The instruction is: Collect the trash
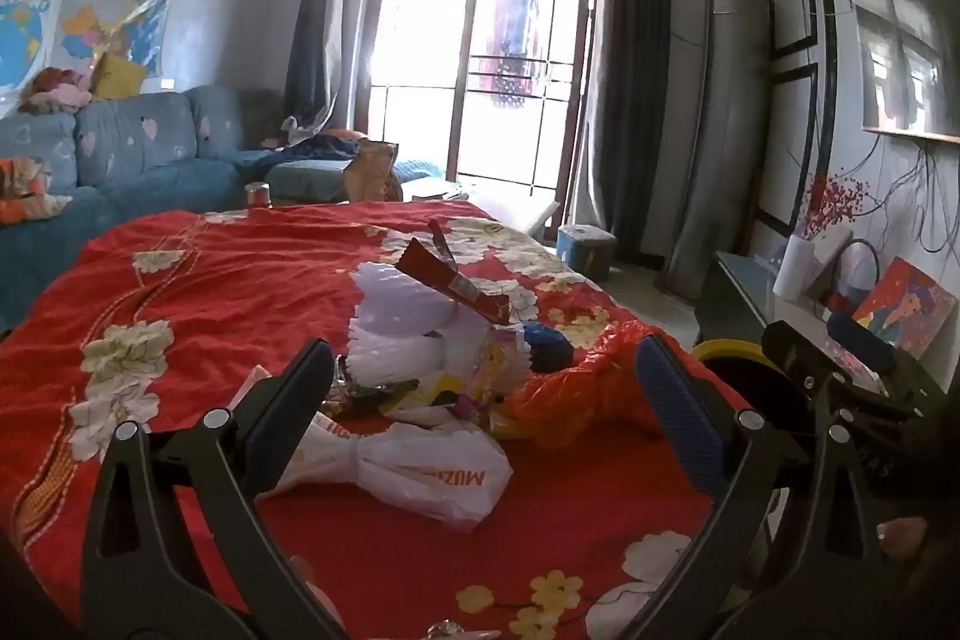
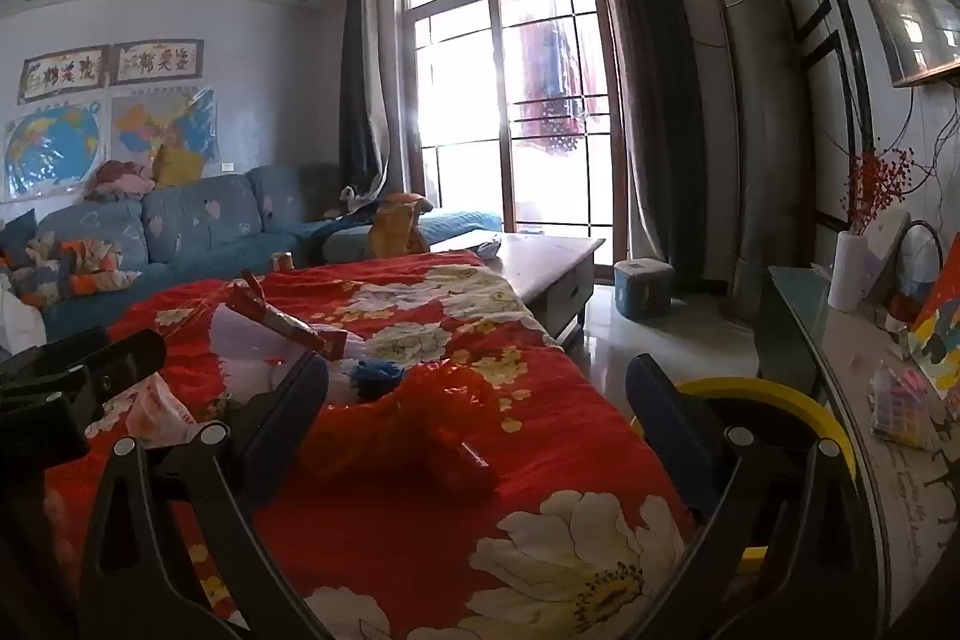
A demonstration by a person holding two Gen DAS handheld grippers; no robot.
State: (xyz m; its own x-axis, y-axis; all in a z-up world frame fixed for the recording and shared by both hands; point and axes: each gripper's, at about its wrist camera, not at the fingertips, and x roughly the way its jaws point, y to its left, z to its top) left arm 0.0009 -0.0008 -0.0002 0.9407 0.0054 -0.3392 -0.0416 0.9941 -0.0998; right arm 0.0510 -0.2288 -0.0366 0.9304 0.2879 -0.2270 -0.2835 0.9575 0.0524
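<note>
A heap of trash lies on the red flowered cloth point(image 1: 198, 292). In it are a knotted white plastic bag point(image 1: 408, 472), pleated white foam point(image 1: 402, 334), a red wrapper point(image 1: 456, 286), a blue piece point(image 1: 546, 340) and a crumpled orange-red plastic bag point(image 1: 564, 400). My left gripper point(image 1: 486, 394) hovers open just short of the heap, its pads touching nothing. My right gripper point(image 2: 480, 412) is open too, above the orange-red bag point(image 2: 444, 418). The foam point(image 2: 252, 340) and the wrapper point(image 2: 282, 319) lie further left in that view. A yellow-rimmed bin point(image 2: 756, 394) stands to the right of the cloth.
A blue sofa point(image 2: 198, 226) runs along the back left, and a low coffee table point(image 2: 540, 262) stands beyond the cloth. A small blue stool point(image 2: 642, 289) sits by the glass door. On the right, a dark glass-topped cabinet point(image 2: 840, 340) holds a white vase point(image 2: 846, 274) and pictures.
</note>
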